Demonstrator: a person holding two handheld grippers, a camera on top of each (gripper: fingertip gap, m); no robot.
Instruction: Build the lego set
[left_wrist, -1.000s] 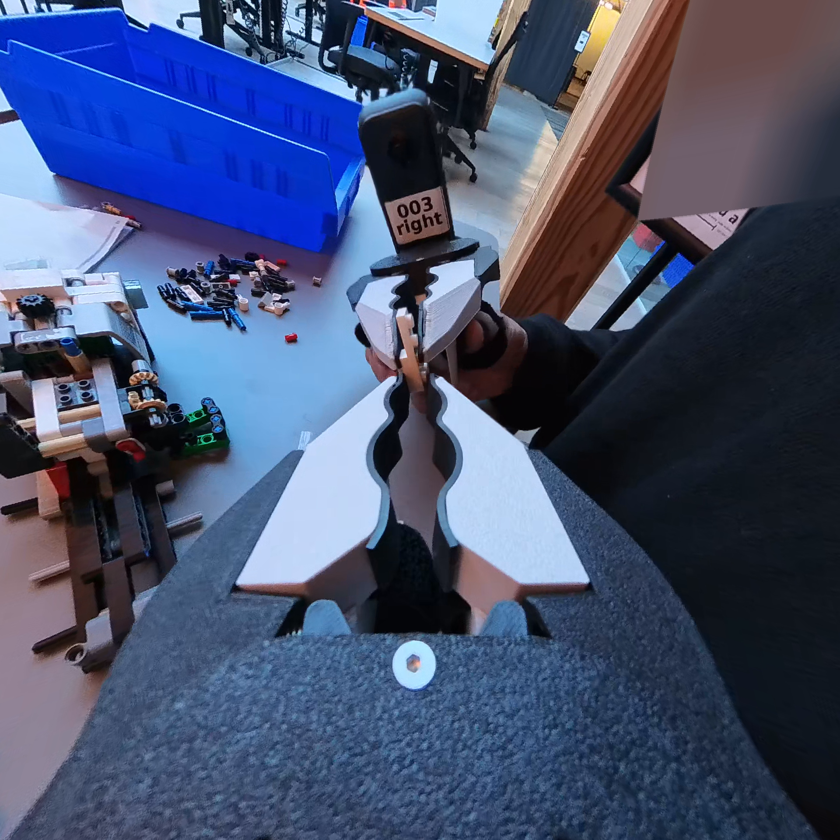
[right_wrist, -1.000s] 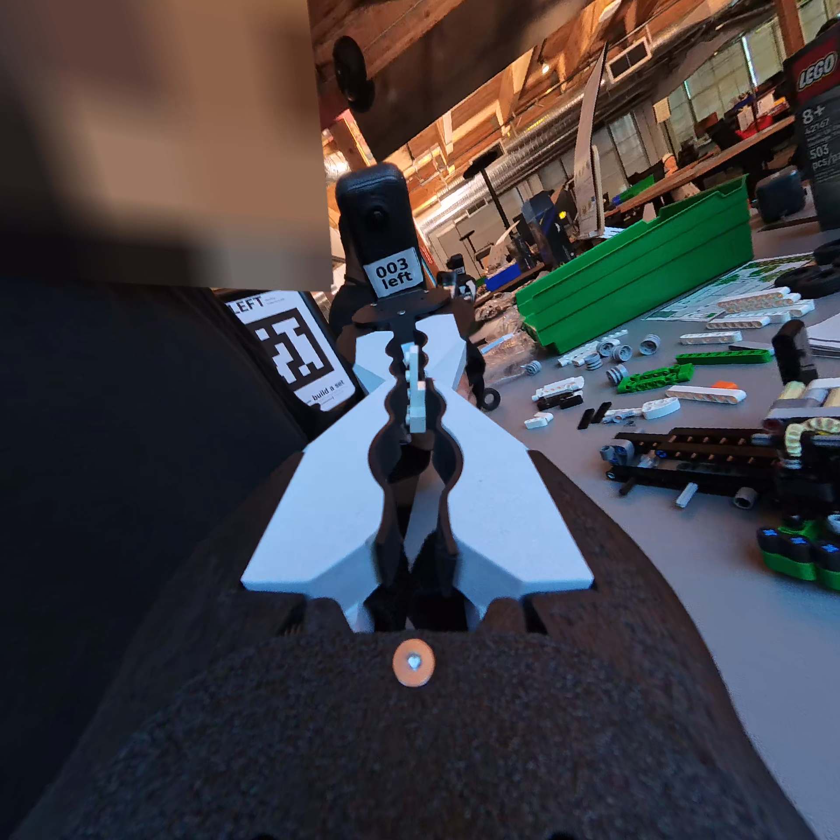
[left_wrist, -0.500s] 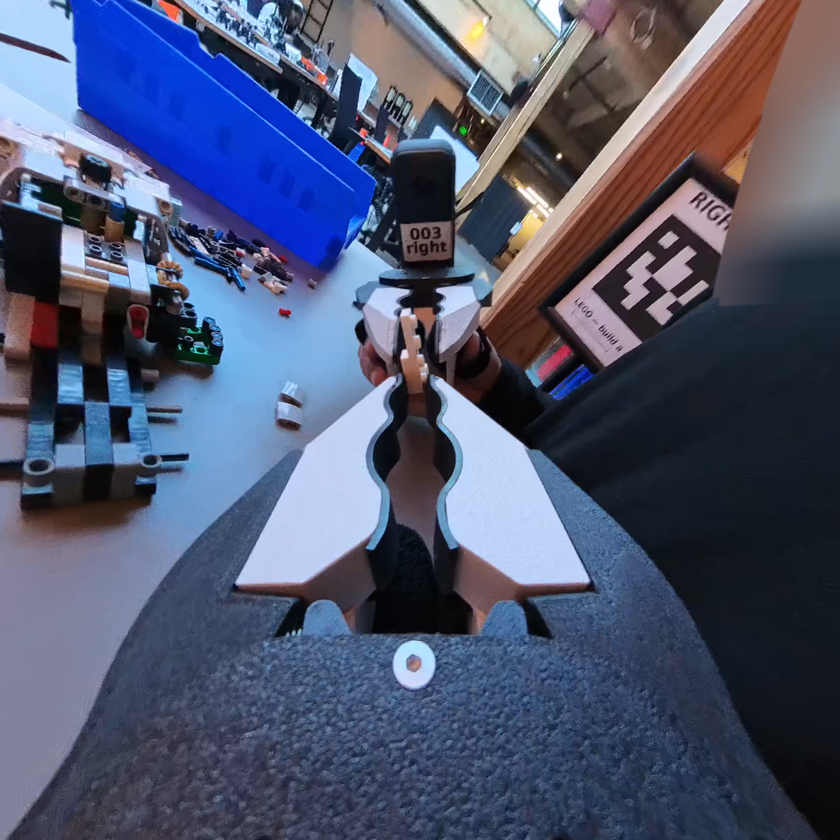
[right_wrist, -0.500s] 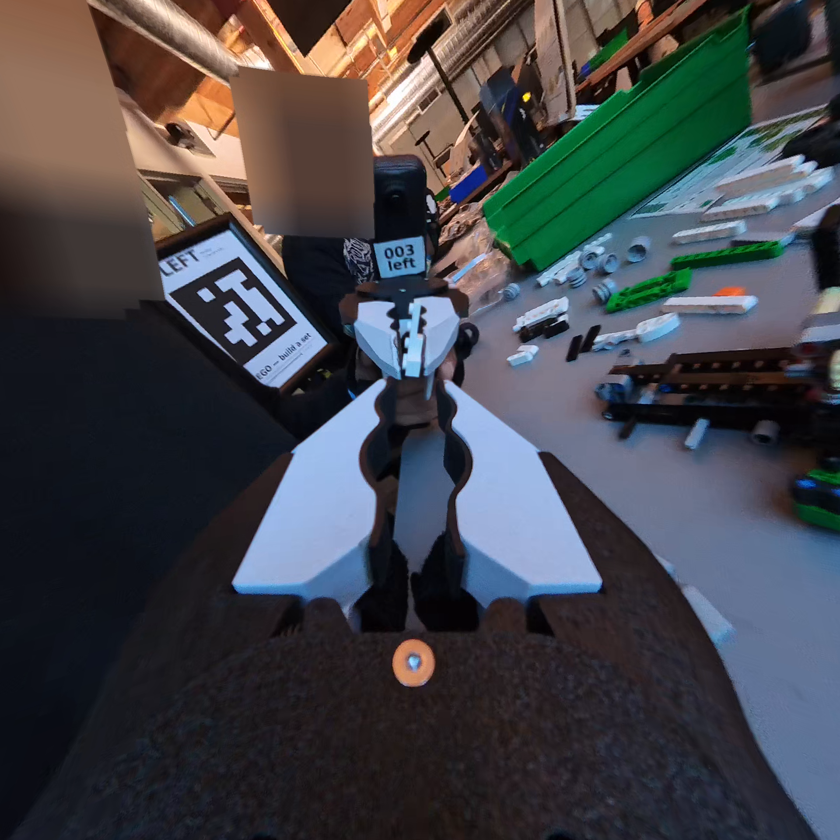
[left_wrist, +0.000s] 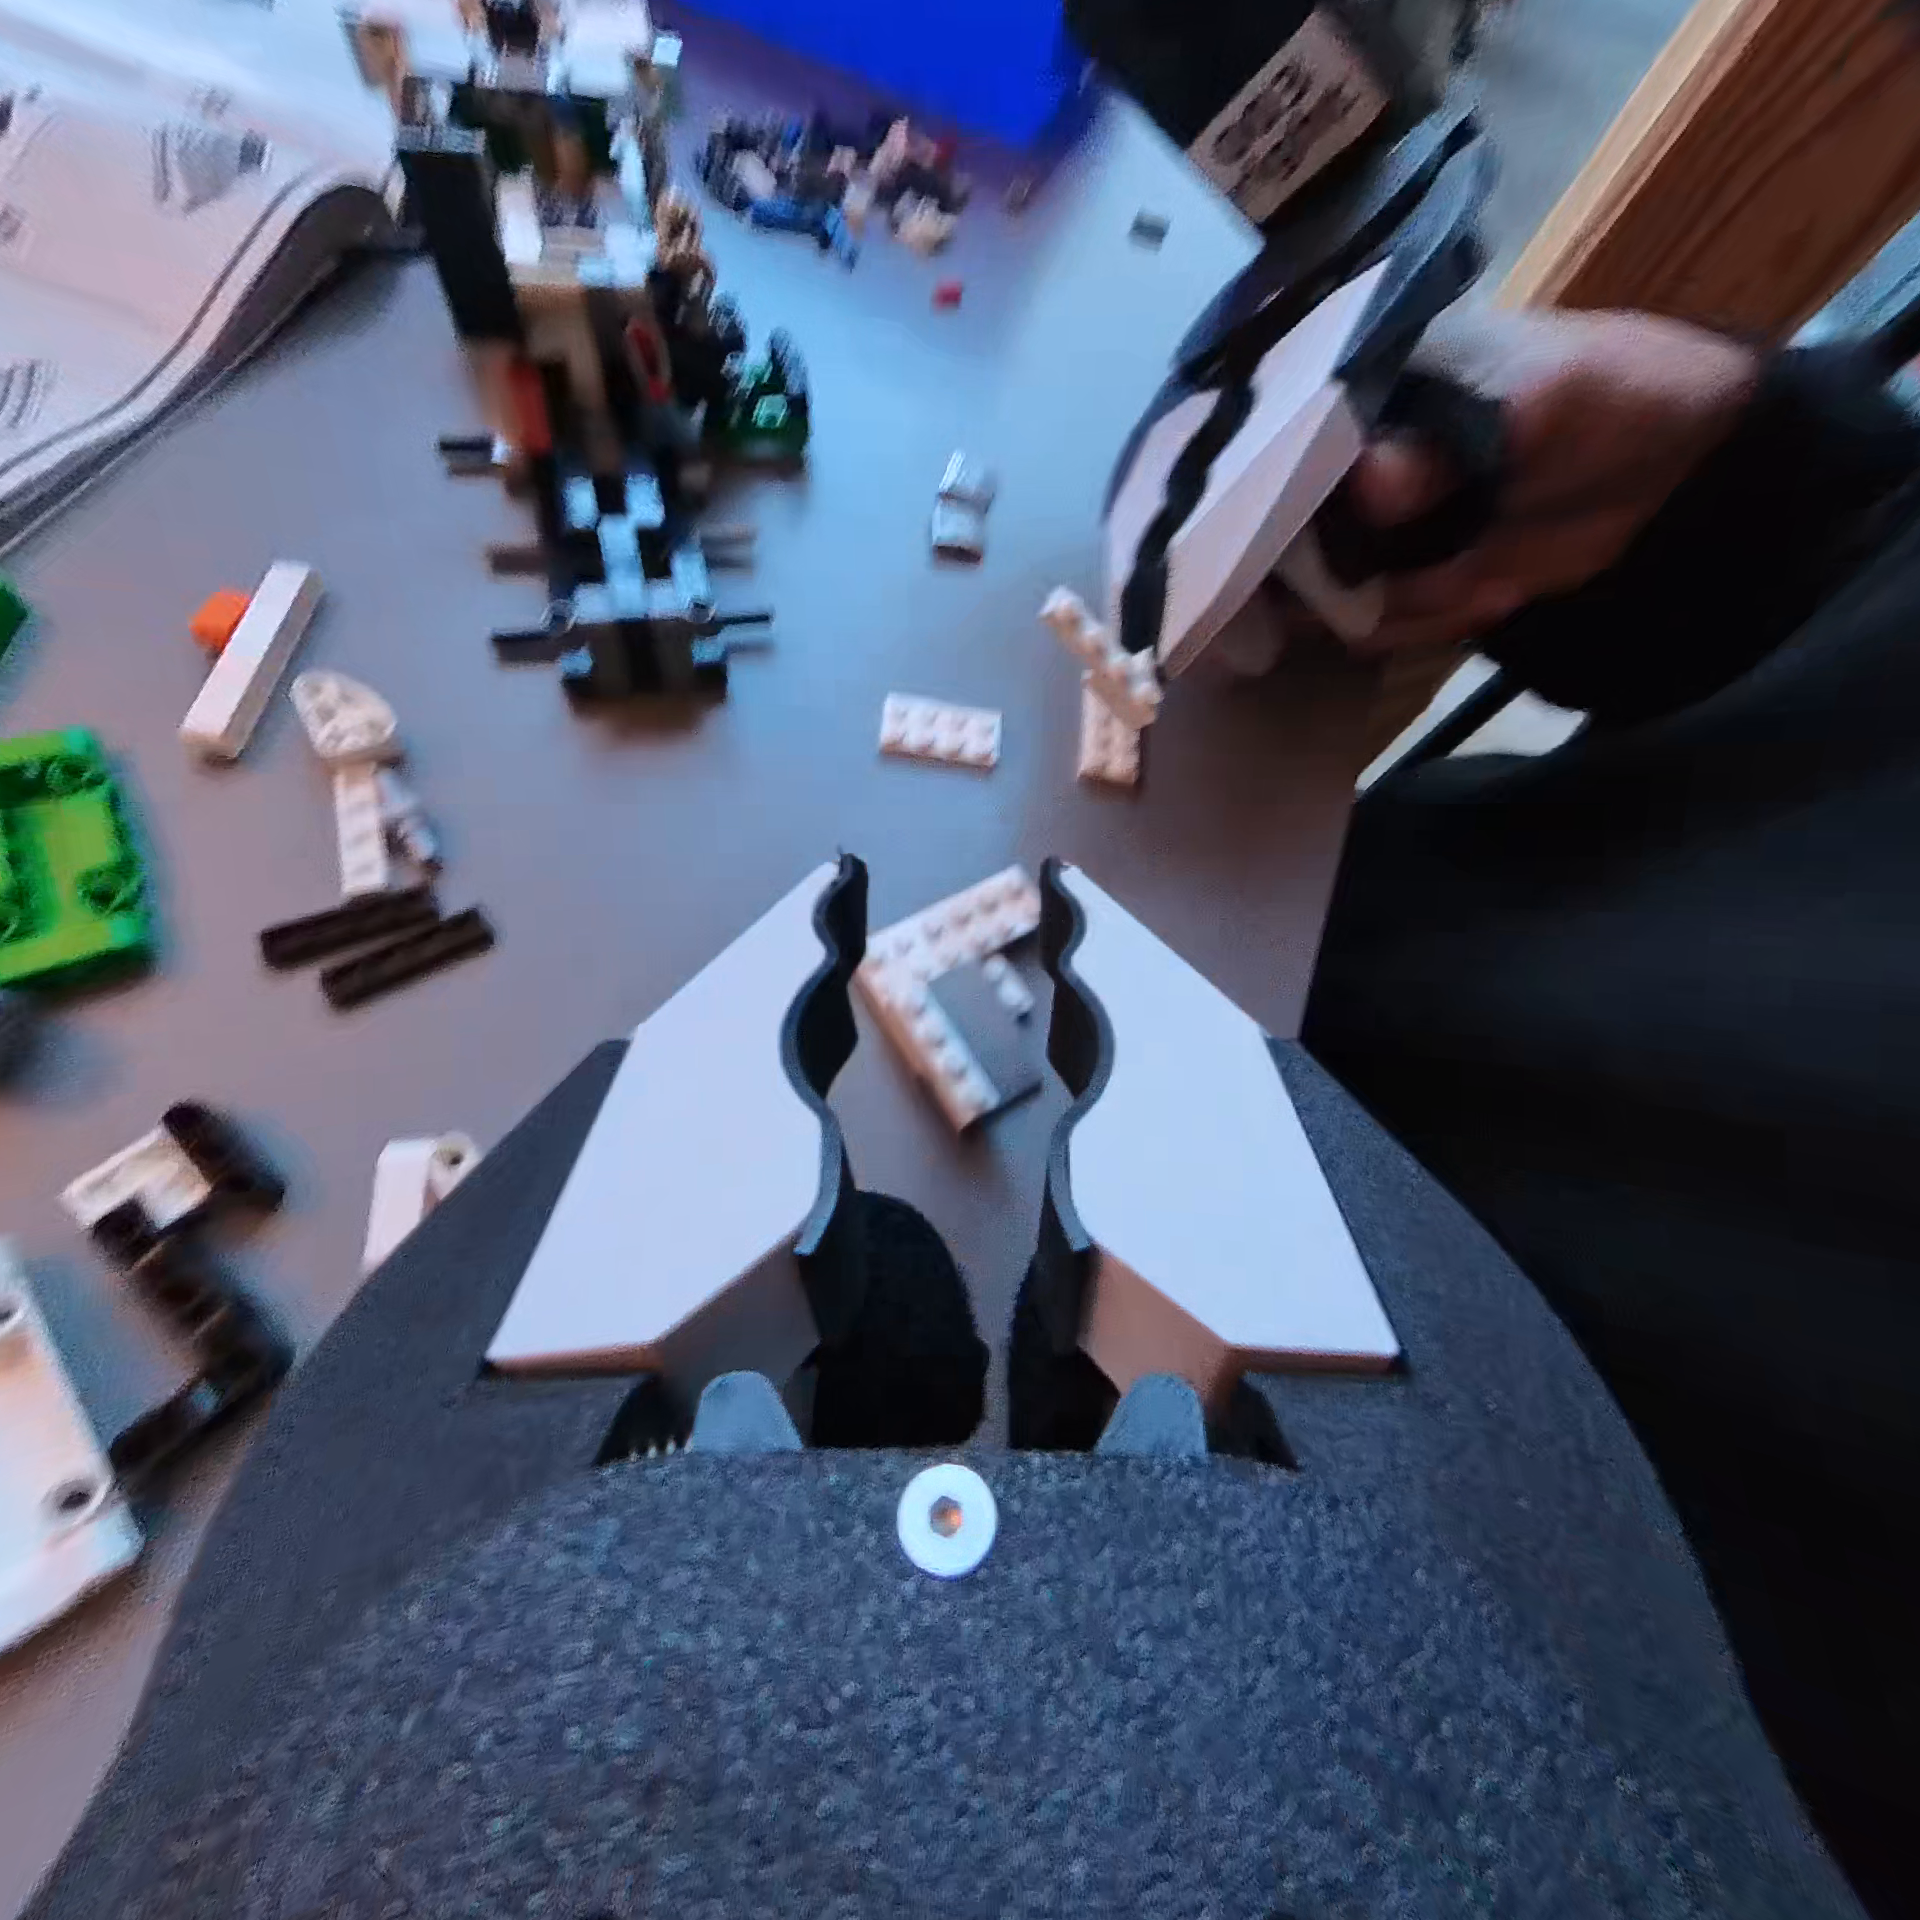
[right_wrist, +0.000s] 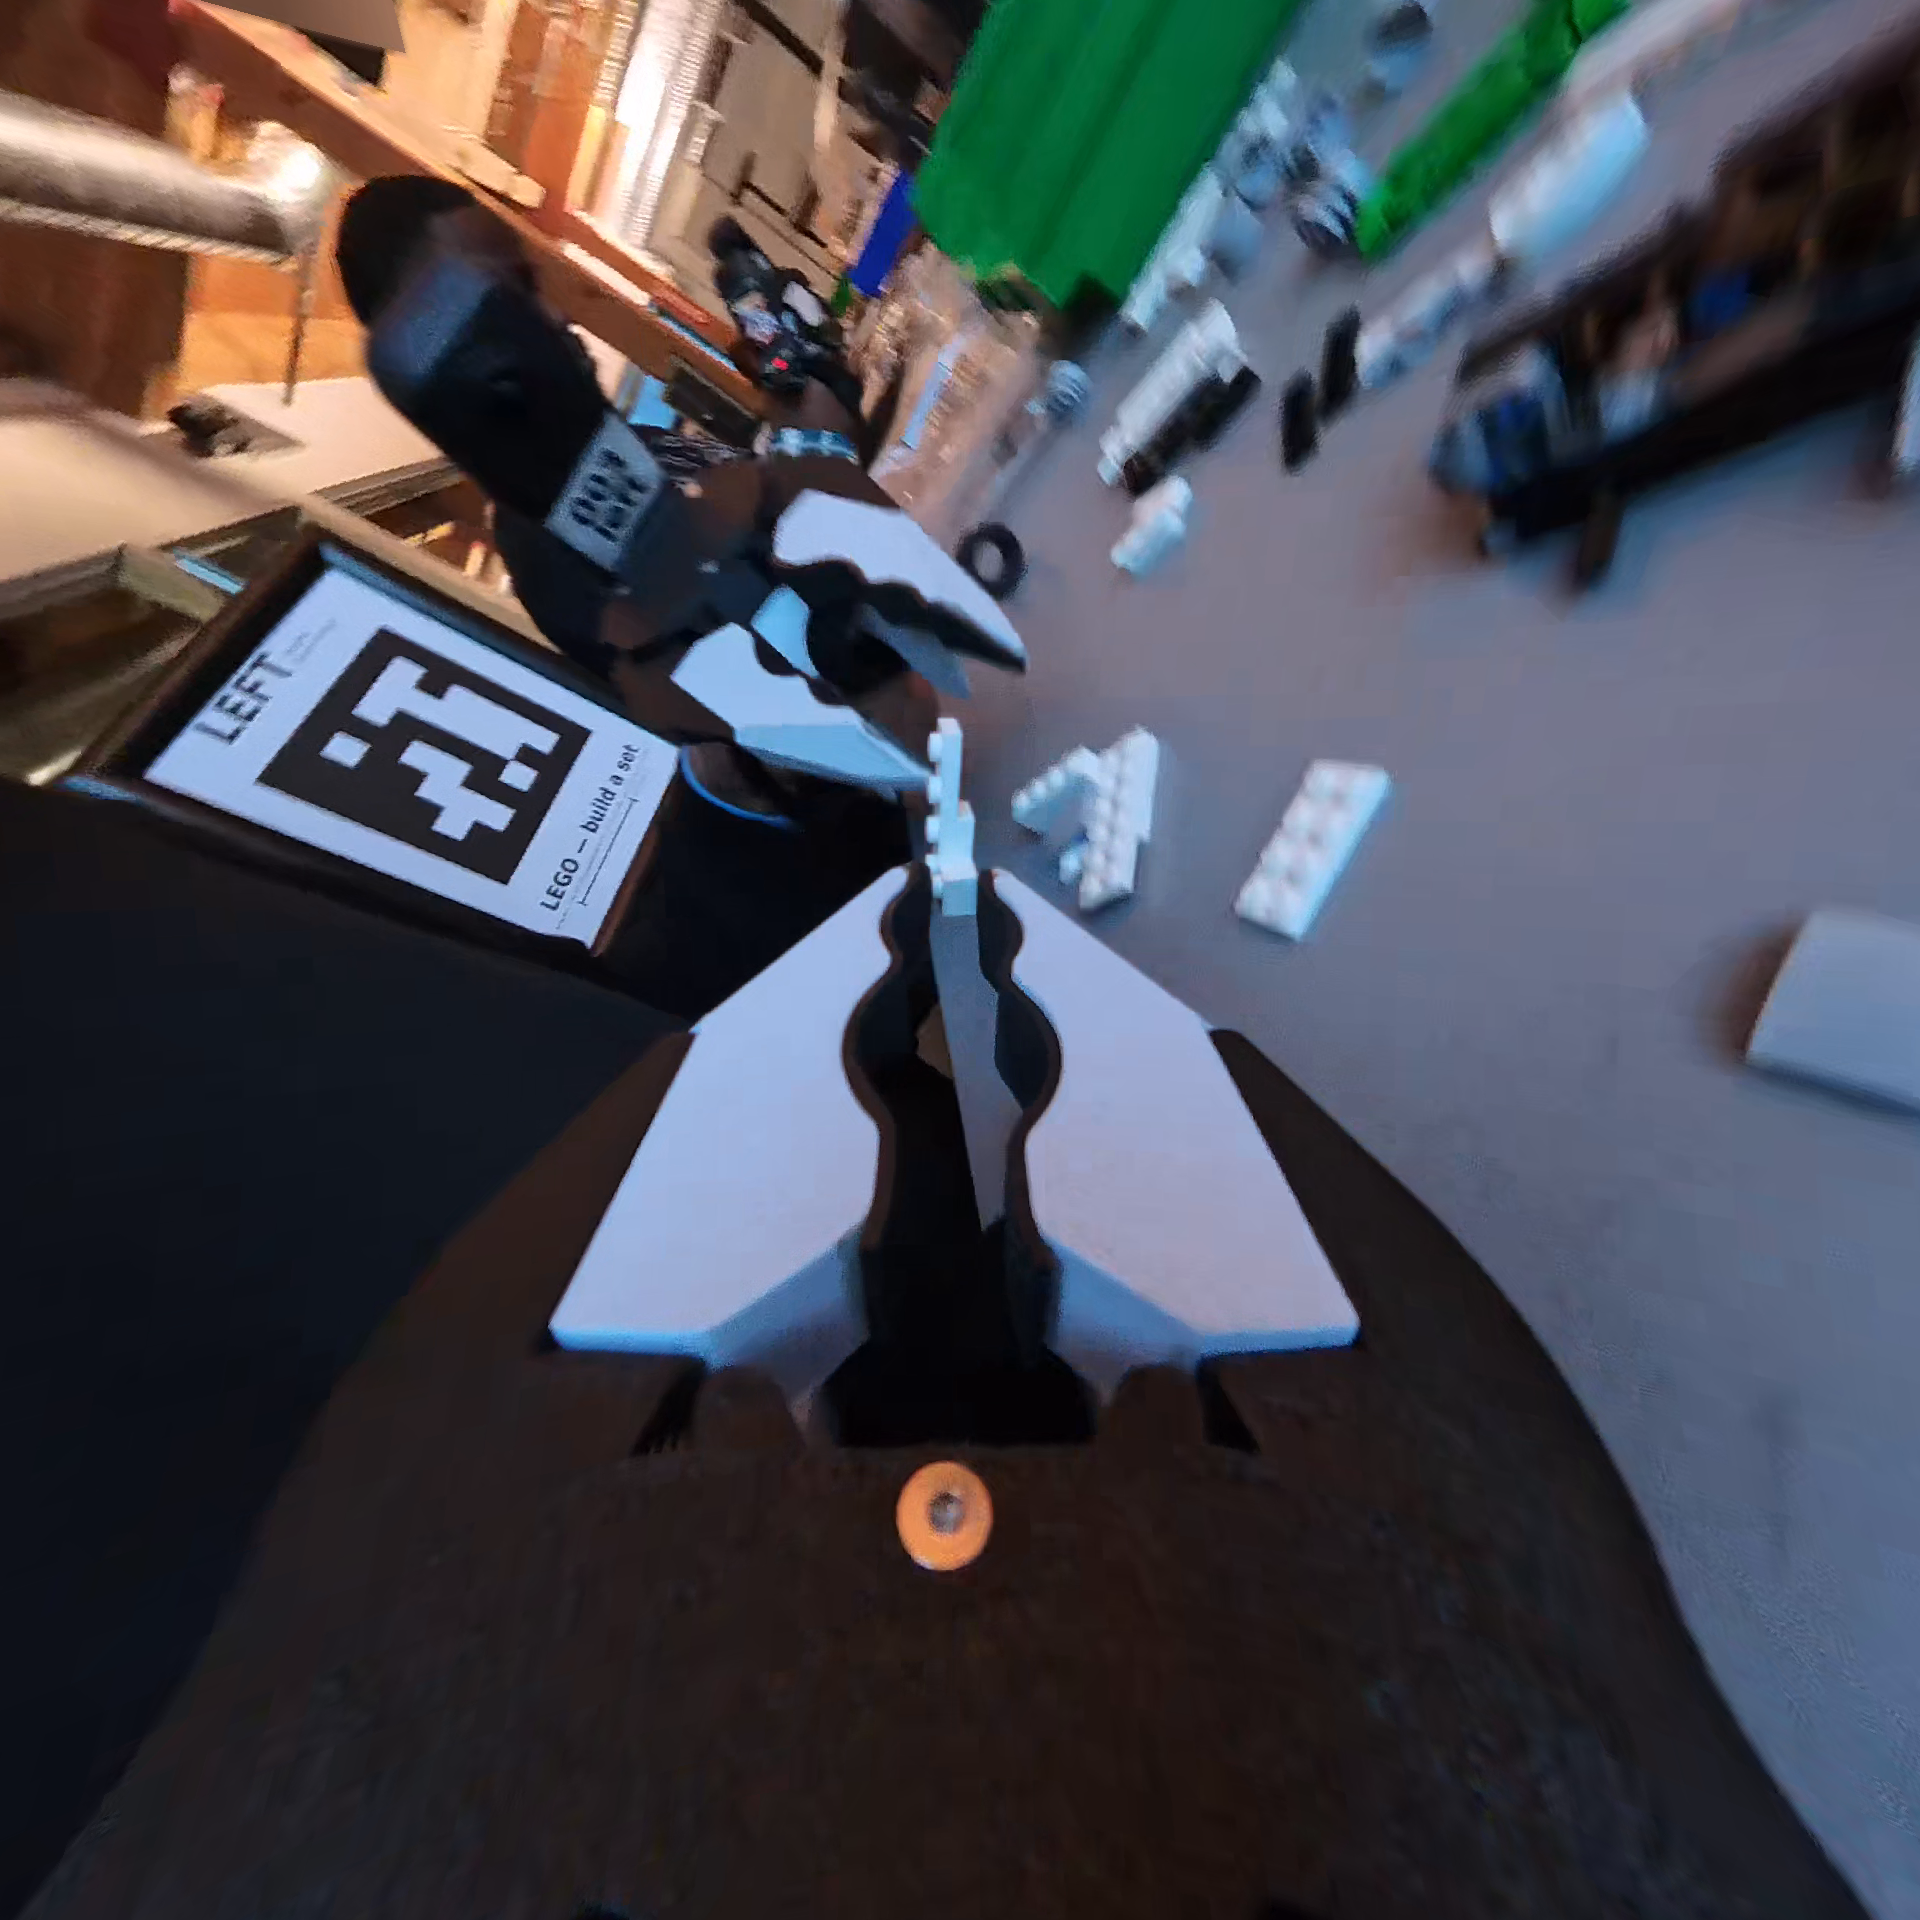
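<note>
**Left claw lets go, right claw keeps the plate**

Our left claw (left_wrist: 951, 883), clamped on the white plate assembly (right_wrist: 951, 831) half a second ago, now gapes released over an L-shaped white plate (left_wrist: 951, 997) on the table (left_wrist: 623, 831). Our right claw (right_wrist: 951, 883) grips the assembly alone beside it. Stickers and a marker card (right_wrist: 405, 748) carry writing we leave unread.

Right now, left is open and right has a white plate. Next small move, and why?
Probably lower the left gripper and close on the white L-shaped plate assembly lying between its open fingers. The right gripper is shut on a white plate piece and needs a mate.
</note>
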